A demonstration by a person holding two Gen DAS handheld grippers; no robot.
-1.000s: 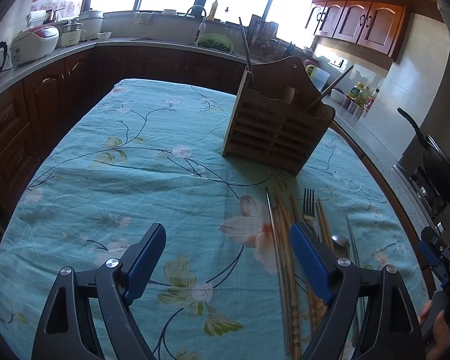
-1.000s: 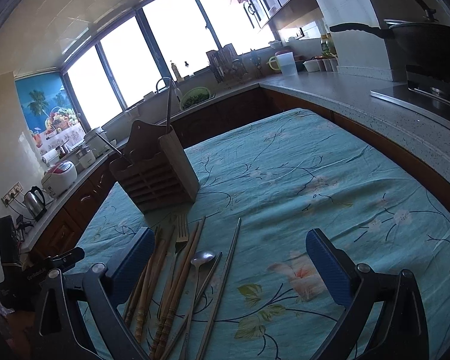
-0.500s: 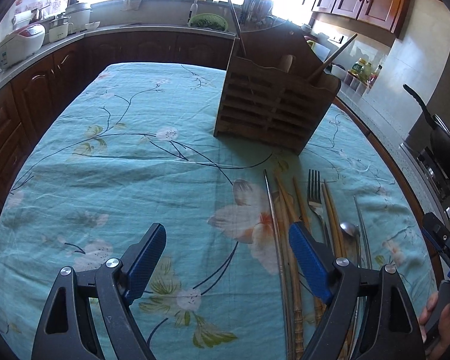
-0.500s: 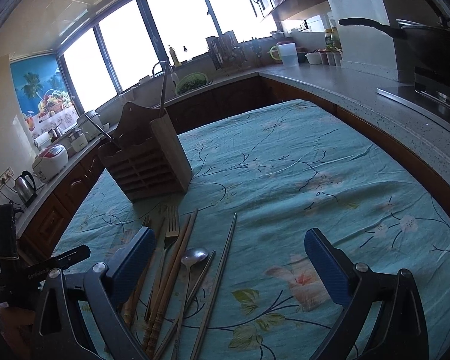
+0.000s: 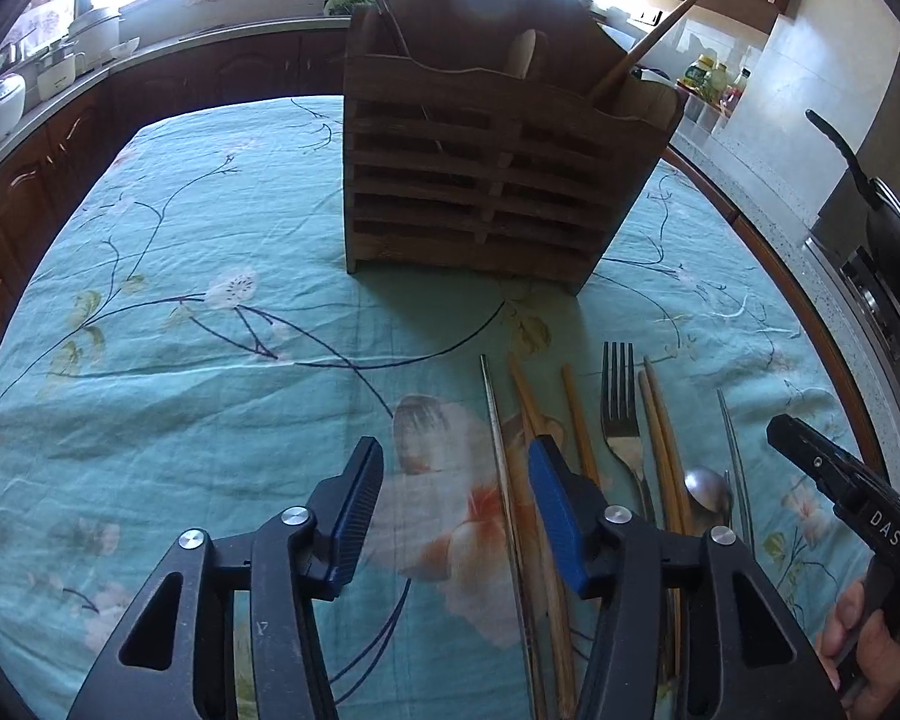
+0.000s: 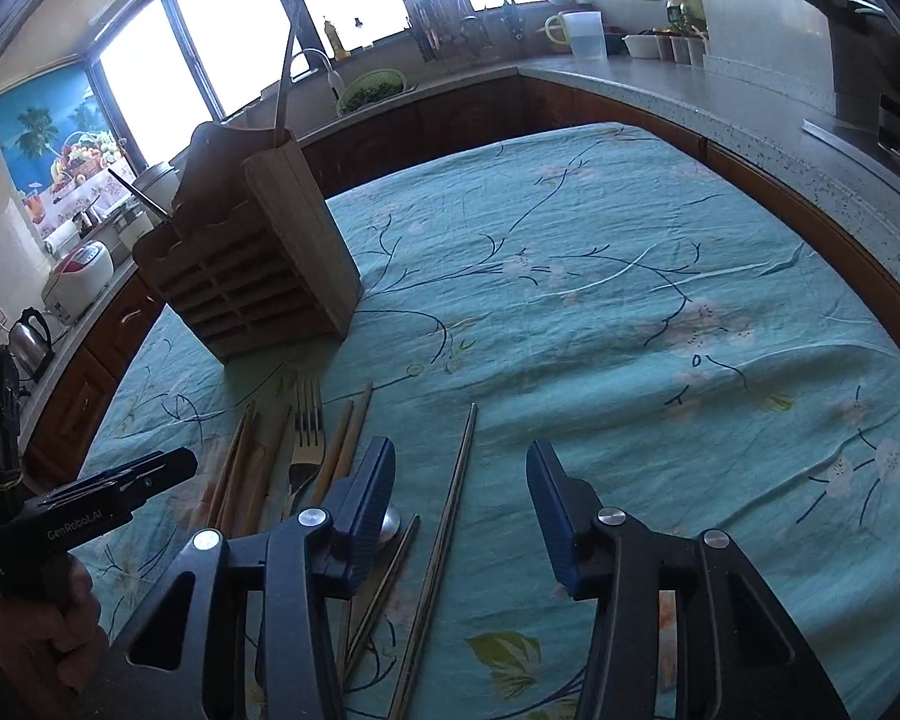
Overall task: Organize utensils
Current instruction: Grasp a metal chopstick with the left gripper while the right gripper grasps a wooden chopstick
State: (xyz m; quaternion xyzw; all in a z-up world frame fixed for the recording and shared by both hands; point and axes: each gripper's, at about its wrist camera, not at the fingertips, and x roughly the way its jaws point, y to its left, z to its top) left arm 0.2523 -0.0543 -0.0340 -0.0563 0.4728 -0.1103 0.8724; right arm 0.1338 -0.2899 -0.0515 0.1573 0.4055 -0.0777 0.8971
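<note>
A slatted wooden utensil holder (image 5: pixel 486 168) stands upright on the teal flowered tablecloth (image 5: pixel 210 360), with a few utensils standing in it; it also shows in the right wrist view (image 6: pixel 252 276). Loose utensils lie side by side before it: a metal chopstick (image 5: pixel 501 456), wooden chopsticks (image 5: pixel 579 420), a fork (image 5: pixel 621 414), a spoon (image 5: pixel 708 489). My left gripper (image 5: pixel 456 480) is open and empty, low over the cloth, its right finger above the leftmost chopsticks. My right gripper (image 6: pixel 459 480) is open and empty above a metal chopstick (image 6: pixel 450 492), beside the fork (image 6: pixel 307 432).
Dark wood counters ring the table. A rice cooker (image 6: pixel 78 282) and kettle (image 6: pixel 30 336) stand at the left, a stove with a black pan (image 5: pixel 894 240) at the right. The left gripper's body (image 6: pixel 108 498) shows in the right wrist view.
Both grippers have moved forward and down toward the loose utensils and the holder, which now looks much larger. Both stay open and empty.
</note>
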